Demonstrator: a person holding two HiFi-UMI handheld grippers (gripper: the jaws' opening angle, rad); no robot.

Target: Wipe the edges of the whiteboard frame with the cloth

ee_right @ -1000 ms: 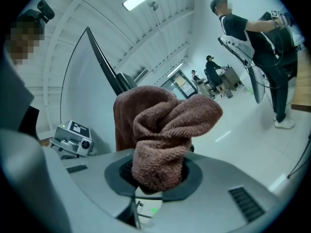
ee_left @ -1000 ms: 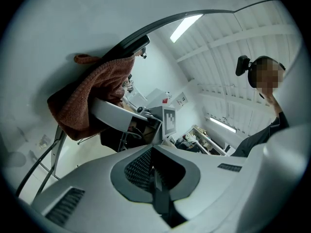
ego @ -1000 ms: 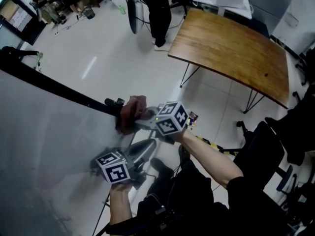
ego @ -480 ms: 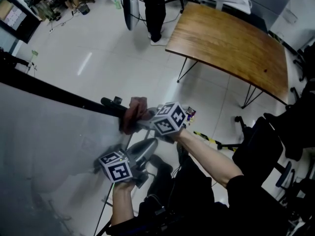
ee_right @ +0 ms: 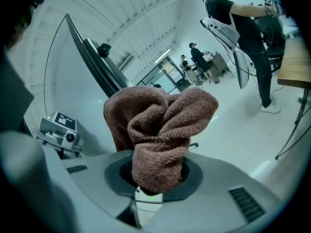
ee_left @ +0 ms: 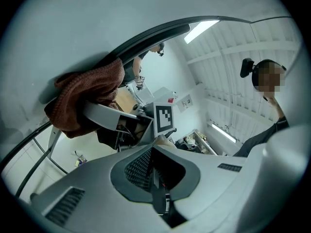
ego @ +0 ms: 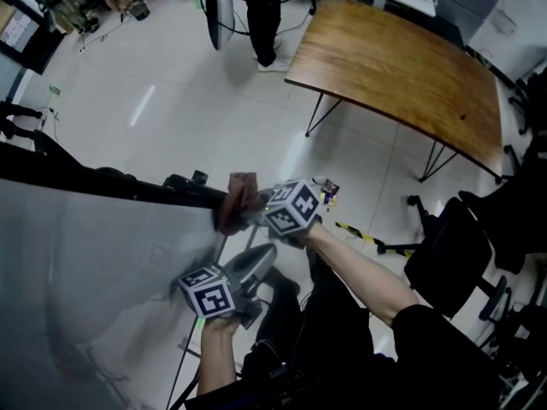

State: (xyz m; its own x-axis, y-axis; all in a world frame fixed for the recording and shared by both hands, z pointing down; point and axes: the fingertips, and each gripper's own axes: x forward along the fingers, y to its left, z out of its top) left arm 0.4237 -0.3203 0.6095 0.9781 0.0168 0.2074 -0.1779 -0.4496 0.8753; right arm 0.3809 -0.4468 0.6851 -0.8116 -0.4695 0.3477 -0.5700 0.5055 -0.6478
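Note:
The whiteboard fills the lower left of the head view, and its black frame runs along the top edge. A brown cloth is bunched over the frame's right end, and my right gripper is shut on it. In the right gripper view the cloth bulges out of the jaws, with the frame rising behind it. My left gripper hovers just below, in front of the board, with its jaws shut and nothing in them. The left gripper view looks up at the cloth pressed on the frame.
A wooden table on thin metal legs stands at the upper right. A person stands beyond it near a monitor. A black office chair is at the right. The whiteboard stand's legs are near my feet.
The cloth and right gripper have edged slightly right along the frame. The left gripper has stayed just below them.

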